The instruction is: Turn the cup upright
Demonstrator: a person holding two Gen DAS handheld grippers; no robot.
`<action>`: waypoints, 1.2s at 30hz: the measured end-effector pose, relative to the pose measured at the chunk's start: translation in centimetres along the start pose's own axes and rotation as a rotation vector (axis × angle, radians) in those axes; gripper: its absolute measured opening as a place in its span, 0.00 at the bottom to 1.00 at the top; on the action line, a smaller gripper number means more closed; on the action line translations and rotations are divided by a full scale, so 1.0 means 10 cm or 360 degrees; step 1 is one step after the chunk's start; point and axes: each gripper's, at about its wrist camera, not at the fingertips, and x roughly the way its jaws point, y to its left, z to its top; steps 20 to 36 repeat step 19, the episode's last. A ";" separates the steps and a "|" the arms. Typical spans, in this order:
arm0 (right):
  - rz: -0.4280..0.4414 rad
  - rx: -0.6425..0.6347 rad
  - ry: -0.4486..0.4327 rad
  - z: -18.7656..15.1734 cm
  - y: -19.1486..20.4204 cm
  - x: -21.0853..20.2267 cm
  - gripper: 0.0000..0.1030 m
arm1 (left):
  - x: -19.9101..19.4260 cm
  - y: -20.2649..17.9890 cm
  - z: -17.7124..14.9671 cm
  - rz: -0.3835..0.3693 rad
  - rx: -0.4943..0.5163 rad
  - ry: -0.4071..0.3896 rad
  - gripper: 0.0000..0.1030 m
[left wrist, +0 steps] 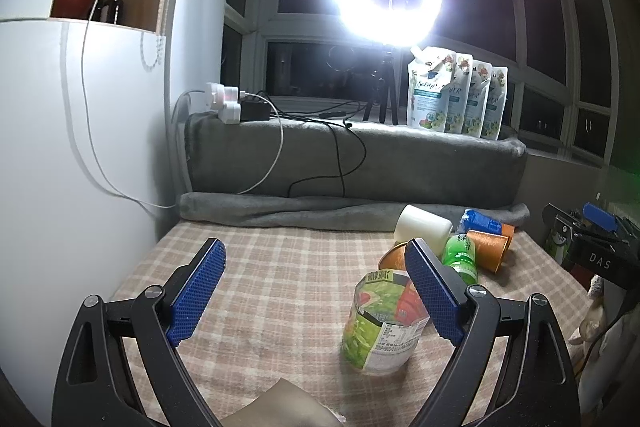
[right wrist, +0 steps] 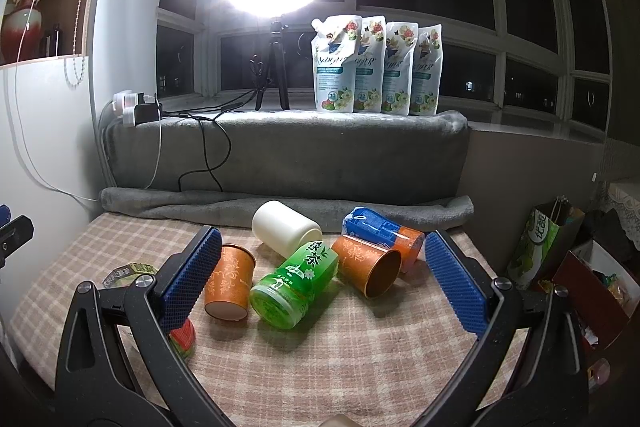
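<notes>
Left gripper (left wrist: 316, 287): jaws wide apart, holding nothing; it hangs over bare cloth (left wrist: 280, 267) at lower centre, likely idle.
Right gripper (right wrist: 324, 279): also spread wide and empty, framing the cup pile, which looks like lining up a pick.
Tipped cups: orange cup (right wrist: 370, 265) at centre right lies on its side, mouth toward the camera; green cup (right wrist: 294, 287) beside it and white cup (right wrist: 286, 229) behind also lie down.
Left orange cup (right wrist: 230, 283): base toward us; lying or inverted, I cannot tell.
Clear cup (left wrist: 380, 323): stands, mouth up, lower centre of the left view, probably already righted.

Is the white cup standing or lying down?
Lying down: the white cup rests on its side on the checked cloth, its rounded wall facing up, closed end toward the window.
</notes>
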 end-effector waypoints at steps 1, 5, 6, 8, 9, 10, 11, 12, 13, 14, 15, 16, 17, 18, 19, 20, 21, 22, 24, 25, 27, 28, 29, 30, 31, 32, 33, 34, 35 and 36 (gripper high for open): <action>0.0000 0.0001 0.0000 0.00 0.00 0.00 1.00 | 0.00 0.00 0.00 0.0001 0.0000 0.0000 0.89; 0.0000 -0.0001 0.0003 -0.02 -0.01 0.00 1.00 | 0.00 0.00 0.00 0.0001 0.0006 0.0000 0.89; 0.0002 0.0001 0.0003 -0.01 -0.01 0.00 1.00 | 0.00 0.00 0.00 0.0001 0.0008 -0.0002 0.89; 0.0000 0.0000 0.0003 -0.01 0.00 0.00 1.00 | 0.00 0.00 0.00 0.0002 0.0010 -0.0003 0.89; 0.0001 -0.0001 0.0004 -0.01 0.00 0.00 1.00 | 0.00 0.00 0.00 0.0004 0.0012 -0.0005 0.89; 0.0002 0.0000 0.0004 -0.01 0.00 0.00 1.00 | 0.00 0.01 0.00 0.0006 0.0013 -0.0010 0.89; 0.0003 -0.0002 0.0005 -0.02 0.00 0.00 1.00 | 0.00 0.01 0.00 0.0008 0.0016 -0.0014 0.89; 0.0002 -0.0003 0.0005 -0.02 0.00 0.00 1.00 | 0.00 0.01 0.00 0.0011 0.0019 -0.0017 0.89; 0.0002 -0.0003 0.0005 -0.02 0.00 0.00 1.00 | 0.00 0.02 0.00 0.0012 0.0021 -0.0020 0.89; 0.0002 -0.0001 0.0005 -0.02 0.00 0.00 1.00 | 0.00 0.02 0.00 0.0011 0.0021 -0.0020 0.89; 0.0002 -0.0001 0.0005 -0.02 0.00 0.00 1.00 | 0.00 0.02 0.00 0.0009 0.0020 -0.0019 0.89; 0.0002 -0.0001 0.0005 -0.02 0.00 0.00 1.00 | 0.00 0.02 0.00 0.0008 0.0021 -0.0023 0.89; 0.0003 -0.0002 0.0006 -0.02 0.00 0.00 1.00 | 0.00 0.02 0.00 0.0013 0.0025 -0.0028 0.89; 0.0002 -0.0002 0.0006 -0.02 0.00 0.00 1.00 | 0.00 0.03 0.01 0.0017 0.0028 -0.0032 0.89; 0.0003 -0.0003 0.0007 -0.02 0.00 0.00 1.00 | 0.00 0.03 0.01 0.0017 0.0028 -0.0033 0.89; 0.0003 -0.0003 0.0007 -0.02 0.00 0.00 1.00 | 0.00 0.03 0.01 0.0017 0.0028 -0.0033 0.89; 0.0003 -0.0003 0.0007 -0.02 0.00 0.00 1.00 | 0.00 0.03 0.01 0.0017 0.0028 -0.0033 0.89; 0.0003 -0.0003 0.0007 -0.02 0.00 0.00 1.00 | 0.00 0.03 0.01 0.0017 0.0028 -0.0033 0.89; 0.0003 -0.0003 0.0007 -0.02 0.00 0.00 1.00 | 0.00 0.03 0.01 0.0017 0.0028 -0.0033 0.89; 0.0003 -0.0003 0.0007 -0.02 0.00 0.00 1.00 | 0.00 0.03 0.01 0.0017 0.0028 -0.0033 0.89; 0.0003 -0.0003 0.0007 -0.02 0.00 0.00 1.00 | 0.00 0.03 0.01 0.0017 0.0028 -0.0033 0.89; 0.0003 -0.0003 0.0007 -0.02 0.00 0.00 1.00 | 0.00 0.03 0.01 0.0017 0.0028 -0.0033 0.89; 0.0003 -0.0003 0.0007 -0.02 0.00 0.00 1.00 | 0.00 0.03 0.01 0.0017 0.0028 -0.0033 0.89; 0.0003 -0.0003 0.0007 -0.02 0.00 0.00 1.00 | 0.00 0.03 0.01 0.0017 0.0028 -0.0033 0.89; 0.0003 -0.0003 0.0007 -0.02 0.00 0.00 1.00 | 0.00 0.03 0.01 0.0017 0.0028 -0.0033 0.89; 0.0003 -0.0003 0.0007 -0.02 0.00 0.00 1.00 | 0.00 0.03 0.01 0.0017 0.0028 -0.0033 0.89; 0.0003 -0.0003 0.0007 -0.02 0.00 0.00 1.00 | 0.00 0.03 0.01 0.0017 0.0028 -0.0033 0.89; 0.0003 -0.0003 0.0007 -0.02 0.00 0.00 1.00 | 0.00 0.03 0.01 0.0017 0.0028 -0.0033 0.89; 0.0003 -0.0003 0.0007 -0.02 0.00 0.00 1.00 | 0.00 0.03 0.01 0.0017 0.0028 -0.0033 0.89; 0.0003 -0.0003 0.0007 -0.02 0.00 0.00 1.00 | 0.00 0.03 0.01 0.0017 0.0028 -0.0033 0.89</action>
